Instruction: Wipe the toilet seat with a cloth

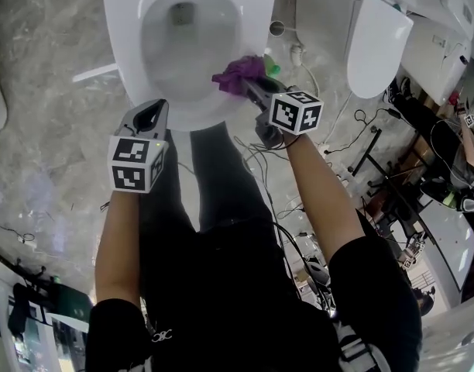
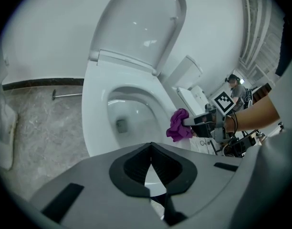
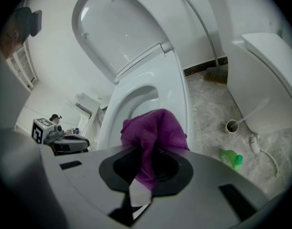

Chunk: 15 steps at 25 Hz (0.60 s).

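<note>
Marbled grey floor fills the left of the head view, w/ the white toilet at top centre and its lid raised. Low left of the bowl, the left gripper is held just beside the seat's front edge. Its jaws are seen fully closed w/ nothing between them, so no part in the wiping is taken by it. The toilet seat is down, its white ring bare. At centre right the purple cloth is bunched over the seat's right-front rim; whether it is pressed on the surface or held just above it cannot be told. It is carried by the right gripper, whose jaws are clamped on a fold, w/ most of the cloth bulging ahead of the tips.

The wipe is judged to be at a pass on the right side. To be done well, the cloth should be laid flat on the ring, so the hard jaw tips are held off the plastic. Strokes should be run along the curve, front to hinge, w/ overlap, then the left side covered. Pressure should be light & even, esp. at the inner lip, so the cloth isn't dragged into the bowl. Right of the toilet, a green bottle and a brush holder stand on the floor, near enough to be knocked by a wide swing.
</note>
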{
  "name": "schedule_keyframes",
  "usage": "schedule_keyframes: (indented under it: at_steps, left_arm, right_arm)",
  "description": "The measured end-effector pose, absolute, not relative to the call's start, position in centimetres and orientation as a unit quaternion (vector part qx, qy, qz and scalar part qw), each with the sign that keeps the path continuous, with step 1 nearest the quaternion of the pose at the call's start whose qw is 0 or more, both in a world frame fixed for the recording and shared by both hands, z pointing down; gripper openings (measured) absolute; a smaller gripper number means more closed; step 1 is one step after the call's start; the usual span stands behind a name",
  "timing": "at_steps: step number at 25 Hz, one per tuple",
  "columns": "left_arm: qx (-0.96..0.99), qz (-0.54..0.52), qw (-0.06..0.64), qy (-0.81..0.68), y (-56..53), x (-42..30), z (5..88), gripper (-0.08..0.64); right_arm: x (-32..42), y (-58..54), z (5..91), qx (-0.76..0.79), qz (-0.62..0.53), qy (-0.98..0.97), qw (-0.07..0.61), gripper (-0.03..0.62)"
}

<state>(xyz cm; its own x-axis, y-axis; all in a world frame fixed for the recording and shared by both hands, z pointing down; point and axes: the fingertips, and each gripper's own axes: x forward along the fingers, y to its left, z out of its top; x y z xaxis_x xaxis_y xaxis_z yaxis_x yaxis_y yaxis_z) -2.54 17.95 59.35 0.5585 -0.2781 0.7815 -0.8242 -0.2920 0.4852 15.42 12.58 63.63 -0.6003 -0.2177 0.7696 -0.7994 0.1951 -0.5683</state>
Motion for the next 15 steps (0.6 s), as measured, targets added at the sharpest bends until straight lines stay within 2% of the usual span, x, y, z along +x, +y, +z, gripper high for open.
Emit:
schedule_keyframes:
  at_steps: [15]
  left_arm:
    - [0.742, 0.282, 0.473, -0.382, 18.3, -6.2, 59.9, 0.008]
  right_arm:
    - [12.6, 20.6, 63.7, 0.331, 0.579, -0.679, 0.307, 0.055]
